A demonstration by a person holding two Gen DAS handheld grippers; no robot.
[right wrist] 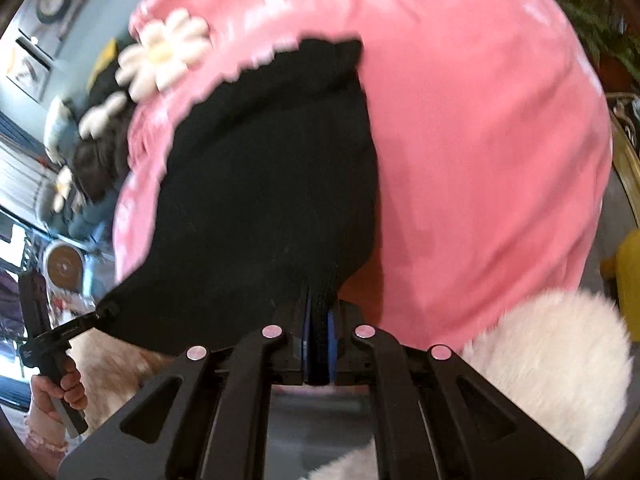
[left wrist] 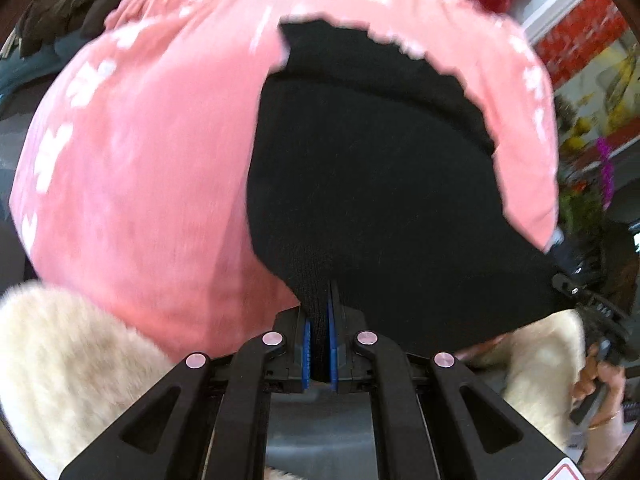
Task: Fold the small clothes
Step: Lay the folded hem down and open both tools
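Observation:
A black knit garment (left wrist: 360,184) hangs stretched between my two grippers, above a pink blanket with white marks (left wrist: 140,152). My left gripper (left wrist: 320,320) is shut on one bottom corner of the black knit, the cloth pinched between its blue pads. My right gripper (right wrist: 319,316) is shut on the other corner of the same garment (right wrist: 260,200). The right gripper also shows at the right edge of the left wrist view (left wrist: 568,280), and the left gripper at the left edge of the right wrist view (right wrist: 100,316). The garment's far edge is folded over.
The pink blanket (right wrist: 480,140) covers the surface. White fluffy fabric (left wrist: 72,360) lies near me on both sides (right wrist: 552,352). A white daisy-shaped plush (right wrist: 164,54) and dark clothes (left wrist: 72,8) lie at the far side. A yellow object (right wrist: 628,264) stands at right.

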